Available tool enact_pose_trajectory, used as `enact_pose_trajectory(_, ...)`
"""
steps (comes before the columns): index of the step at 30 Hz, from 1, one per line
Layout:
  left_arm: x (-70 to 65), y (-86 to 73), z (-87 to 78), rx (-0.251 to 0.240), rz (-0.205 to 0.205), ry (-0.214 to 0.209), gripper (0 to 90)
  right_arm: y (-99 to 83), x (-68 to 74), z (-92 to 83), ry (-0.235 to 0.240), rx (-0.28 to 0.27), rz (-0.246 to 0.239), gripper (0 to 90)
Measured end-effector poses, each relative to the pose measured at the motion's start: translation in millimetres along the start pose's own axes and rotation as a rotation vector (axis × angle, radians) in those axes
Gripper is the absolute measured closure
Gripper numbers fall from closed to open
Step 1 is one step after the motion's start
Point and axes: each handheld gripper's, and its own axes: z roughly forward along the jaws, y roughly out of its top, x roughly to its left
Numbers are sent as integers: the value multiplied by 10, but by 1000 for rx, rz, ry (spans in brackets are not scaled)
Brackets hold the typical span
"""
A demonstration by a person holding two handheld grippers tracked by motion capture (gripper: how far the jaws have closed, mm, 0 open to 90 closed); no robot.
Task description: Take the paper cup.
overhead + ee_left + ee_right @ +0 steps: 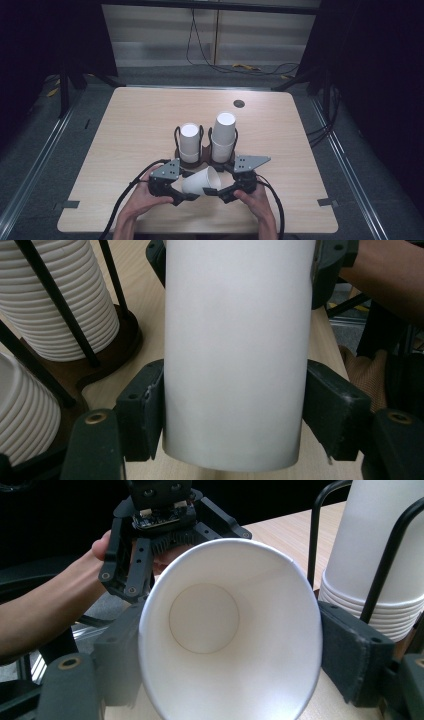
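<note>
A single white paper cup (202, 181) lies on its side near the table's front edge, held between both grippers. My left gripper (181, 196) is shut on its narrow base end; in the left gripper view its jaws press both sides of the cup (235, 355). My right gripper (223, 192) is shut on the rim end, and the right gripper view looks into the cup's open mouth (205, 620). Just behind stand two stacks of white cups, a shorter one (189, 142) and a taller one (223, 136), in a dark wire holder (205, 156).
The light wooden table (140, 120) has a small dark round hole (239, 103) near its far edge. Cables (240, 66) lie on the floor beyond. Dark frames and curtains stand at both sides. The person's hands (142, 200) rest at the front edge.
</note>
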Motion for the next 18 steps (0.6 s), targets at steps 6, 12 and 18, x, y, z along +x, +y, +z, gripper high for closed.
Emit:
enact_pose_trajectory(6,18,-6,-5,-16,-23,12,286,26,-12,-9,-6,-1,-2,229)
enact_pose_trajectory(12,16,-35,-31,-36,-53,47,159,38,-12,-23,-30,1,-4,234)
enact_pose_trajectory(18,4,-67,-52,-31,-68,120,156,55,-13,-117,-66,1,-2,234)
